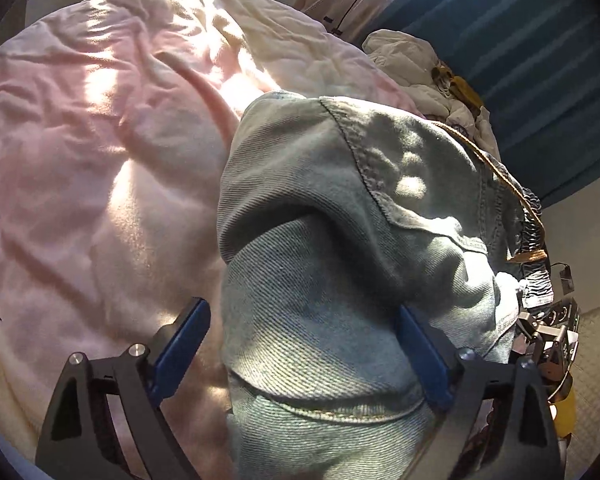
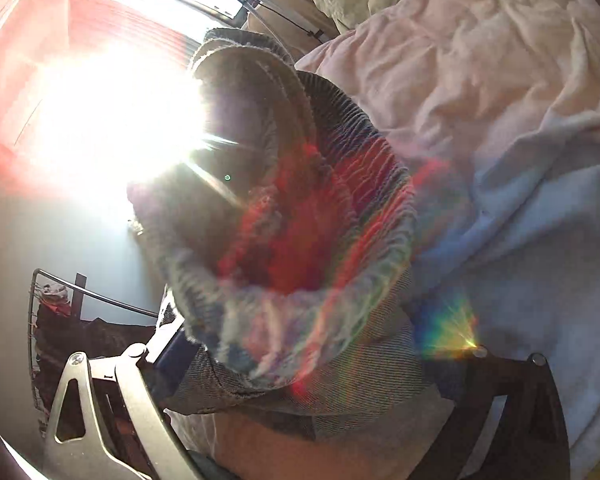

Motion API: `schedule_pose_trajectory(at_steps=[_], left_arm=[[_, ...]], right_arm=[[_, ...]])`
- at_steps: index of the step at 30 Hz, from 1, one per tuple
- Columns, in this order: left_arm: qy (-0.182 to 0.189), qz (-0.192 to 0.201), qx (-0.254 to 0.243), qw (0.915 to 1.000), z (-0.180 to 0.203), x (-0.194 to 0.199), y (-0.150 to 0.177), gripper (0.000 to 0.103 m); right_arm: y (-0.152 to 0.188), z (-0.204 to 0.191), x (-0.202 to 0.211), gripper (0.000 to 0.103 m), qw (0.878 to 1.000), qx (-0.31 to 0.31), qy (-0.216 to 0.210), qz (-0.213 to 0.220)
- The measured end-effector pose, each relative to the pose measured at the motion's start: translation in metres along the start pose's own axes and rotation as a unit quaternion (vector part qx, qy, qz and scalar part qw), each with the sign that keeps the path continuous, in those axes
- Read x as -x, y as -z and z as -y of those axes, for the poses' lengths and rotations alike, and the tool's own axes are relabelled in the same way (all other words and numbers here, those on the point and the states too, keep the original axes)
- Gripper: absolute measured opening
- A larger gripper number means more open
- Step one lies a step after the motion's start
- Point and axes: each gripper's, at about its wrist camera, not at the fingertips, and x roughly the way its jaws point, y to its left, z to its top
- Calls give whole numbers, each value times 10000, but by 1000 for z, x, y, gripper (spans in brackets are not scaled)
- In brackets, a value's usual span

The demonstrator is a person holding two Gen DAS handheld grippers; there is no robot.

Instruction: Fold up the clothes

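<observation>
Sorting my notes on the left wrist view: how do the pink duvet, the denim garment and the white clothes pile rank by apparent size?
1. pink duvet
2. denim garment, though nearness to the camera enlarges it
3. white clothes pile

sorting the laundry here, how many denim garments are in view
1: a light blue denim garment with a gathered elastic waistband, bunched on the pink quilted bedspread. More could be buried in the pale heap behind.

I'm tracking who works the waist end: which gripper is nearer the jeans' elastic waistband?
Right. The right gripper has the elastic waistband just beyond its fingers; the left gripper straddles plain denim, far from the waistband.
</observation>
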Motion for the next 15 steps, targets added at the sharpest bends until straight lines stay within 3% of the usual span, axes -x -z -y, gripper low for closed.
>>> schedule_pose_trajectory(at_steps=[6, 9, 11, 15], left_arm=[[38, -25, -16, 10000, 1, -11, -1, 78], [110, 100, 58, 9999, 0, -8, 0, 68], [116, 235, -10, 9997, 4, -4, 1, 57], [187, 516, -91, 9984, 11, 5, 3, 47]], right_arm=[[2, 16, -20, 97, 9994, -183, 22, -280], [4, 10, -11, 83, 10000, -23, -7, -90], [6, 10, -5, 65, 10000, -36, -56, 8], [11, 10, 4, 52, 9998, -76, -125, 135]])
